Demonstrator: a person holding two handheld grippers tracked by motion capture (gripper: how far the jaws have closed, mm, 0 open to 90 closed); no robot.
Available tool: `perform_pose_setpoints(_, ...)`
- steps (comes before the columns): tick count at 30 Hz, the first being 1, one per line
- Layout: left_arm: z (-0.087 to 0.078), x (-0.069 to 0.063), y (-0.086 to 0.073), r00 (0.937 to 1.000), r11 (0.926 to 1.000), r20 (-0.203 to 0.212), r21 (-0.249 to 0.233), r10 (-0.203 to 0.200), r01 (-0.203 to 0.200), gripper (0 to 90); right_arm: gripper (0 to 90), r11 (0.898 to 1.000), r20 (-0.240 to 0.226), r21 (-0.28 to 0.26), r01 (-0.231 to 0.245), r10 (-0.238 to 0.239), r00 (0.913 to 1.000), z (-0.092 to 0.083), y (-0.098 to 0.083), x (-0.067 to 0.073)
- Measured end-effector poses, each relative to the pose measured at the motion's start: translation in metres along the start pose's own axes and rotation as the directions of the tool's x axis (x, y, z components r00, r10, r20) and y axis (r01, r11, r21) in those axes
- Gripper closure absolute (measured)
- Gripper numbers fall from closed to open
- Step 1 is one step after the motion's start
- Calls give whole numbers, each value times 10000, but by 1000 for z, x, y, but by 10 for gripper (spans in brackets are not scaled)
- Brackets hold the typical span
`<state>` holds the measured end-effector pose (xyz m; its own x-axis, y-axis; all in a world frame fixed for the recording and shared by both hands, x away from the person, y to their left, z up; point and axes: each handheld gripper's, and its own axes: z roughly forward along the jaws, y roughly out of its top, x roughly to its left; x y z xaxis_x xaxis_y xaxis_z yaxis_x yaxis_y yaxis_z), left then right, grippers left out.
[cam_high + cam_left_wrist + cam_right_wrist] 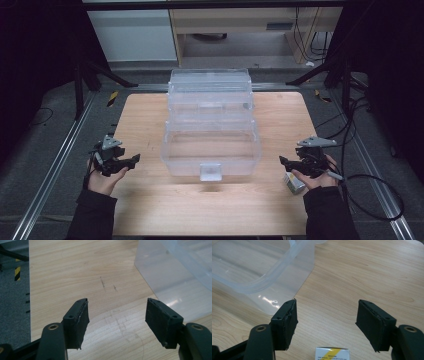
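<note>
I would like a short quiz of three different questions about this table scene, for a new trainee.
1. True or false: the clear plastic box stands open, its lid up.
2. The small carton lies nearest: A) the left gripper, B) the right gripper, C) the box's latch.
3. Fill in: in the gripper views, both pairs of jaws stand ___, with nothing between them.

Key: 1 true. 2 B; the carton lies on the wooden table just under the right hand. 3 open.

Black sleeves (pixel 92 215), black hand-held grippers, grey three-cornered plates (pixel 316 142)
</note>
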<state>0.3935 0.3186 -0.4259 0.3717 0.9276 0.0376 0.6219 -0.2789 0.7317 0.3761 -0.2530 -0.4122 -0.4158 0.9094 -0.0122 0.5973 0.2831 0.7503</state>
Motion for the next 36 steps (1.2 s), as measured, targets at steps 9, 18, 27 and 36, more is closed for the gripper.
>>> perform_pose_setpoints(9,14,-7,-7,9996,9984,108,506,249,-254,319,270,9987,42,504,-60,58,10000,-4,-14,-1)
perform_pose_setpoints(18,20,-9,-9,9989,9954,103,847,452,-459,313,271,9926,72,1208,120,-129,9999,-2,-27,2)
perform_pose_setpoints(27,20,-9,-10,9987,9944,91,922,502,-508,311,272,9795,98,2015,21,-42,9999,10,-39,-2)
perform_pose_setpoints(36,22,-12,-9,9981,9930,106,1009,603,-610,310,290,9626,200,2707,-37,-17,9998,22,-47,-8)
